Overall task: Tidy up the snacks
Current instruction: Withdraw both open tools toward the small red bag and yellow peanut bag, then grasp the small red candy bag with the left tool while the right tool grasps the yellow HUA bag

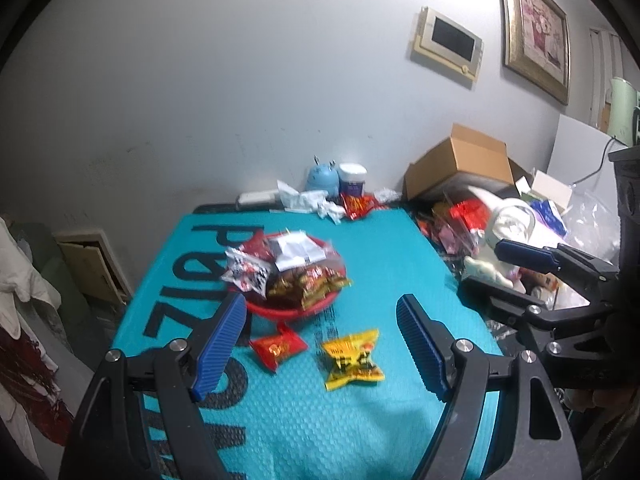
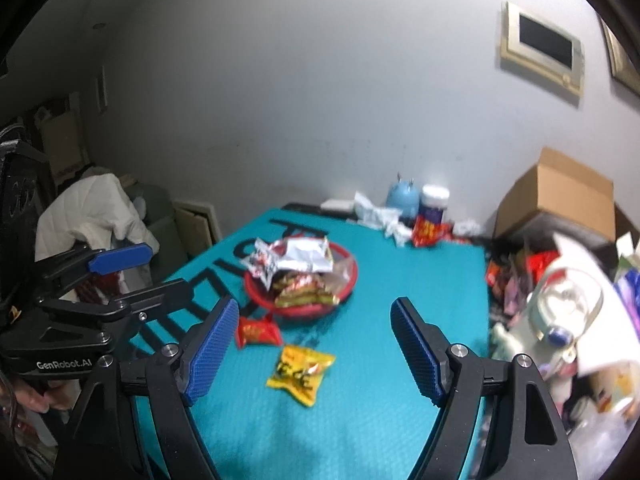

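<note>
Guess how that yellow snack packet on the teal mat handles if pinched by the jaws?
The yellow packet looks like crinkly film with flared sealed ends, so probably floppy and light. It lies flat on the teal mat, so a push likely slides it rather than rolls it. Glossy wrap may slip.

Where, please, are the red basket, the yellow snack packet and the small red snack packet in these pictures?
red basket (image 1: pixel 280 312): left wrist view, on its front rim.
yellow snack packet (image 1: pixel 353 360): left wrist view, middle of the wrapper.
small red snack packet (image 2: pixel 257 331): right wrist view, middle of the wrapper.
</note>
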A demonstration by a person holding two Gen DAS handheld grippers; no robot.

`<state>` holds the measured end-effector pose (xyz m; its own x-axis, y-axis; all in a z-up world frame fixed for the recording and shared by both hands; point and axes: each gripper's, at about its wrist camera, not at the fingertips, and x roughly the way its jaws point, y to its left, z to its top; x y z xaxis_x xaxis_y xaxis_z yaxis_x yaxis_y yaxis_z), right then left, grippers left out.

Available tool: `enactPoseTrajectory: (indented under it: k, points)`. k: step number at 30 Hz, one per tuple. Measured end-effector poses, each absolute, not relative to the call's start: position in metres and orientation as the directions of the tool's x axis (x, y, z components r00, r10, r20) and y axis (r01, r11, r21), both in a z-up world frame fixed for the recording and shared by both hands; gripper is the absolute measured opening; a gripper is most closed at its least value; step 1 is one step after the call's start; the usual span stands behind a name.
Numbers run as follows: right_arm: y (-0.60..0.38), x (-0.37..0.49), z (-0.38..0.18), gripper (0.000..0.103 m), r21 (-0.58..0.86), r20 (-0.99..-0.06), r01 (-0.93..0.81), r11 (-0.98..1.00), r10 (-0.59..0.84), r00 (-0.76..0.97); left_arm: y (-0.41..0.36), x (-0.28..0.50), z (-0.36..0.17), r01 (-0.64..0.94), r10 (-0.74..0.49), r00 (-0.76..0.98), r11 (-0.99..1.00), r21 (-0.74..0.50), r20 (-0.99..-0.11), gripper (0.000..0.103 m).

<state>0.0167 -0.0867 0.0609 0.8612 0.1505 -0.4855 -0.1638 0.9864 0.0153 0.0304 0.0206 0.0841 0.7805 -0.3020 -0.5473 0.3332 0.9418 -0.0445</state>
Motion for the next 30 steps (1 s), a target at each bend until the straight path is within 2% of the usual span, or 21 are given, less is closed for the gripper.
enactPoseTrajectory:
  k: [13, 30]
  points:
    - [-0.088, 0.019, 0.004, 0.079, 0.088, -0.598, -0.170, 0.981, 0.189, 0.779, 0.024, 0.032, 0.031, 0.346, -0.332, 0.689, 0.932, -0.110, -0.644, 0.077]
    - [-0.073, 0.067, -0.038, 0.079, 0.111, -0.701, -0.186, 0.976, 0.210, 0.682, 0.051, 0.067, -0.014, 0.257, -0.304, 0.619, 0.950, -0.179, -0.724, 0.077]
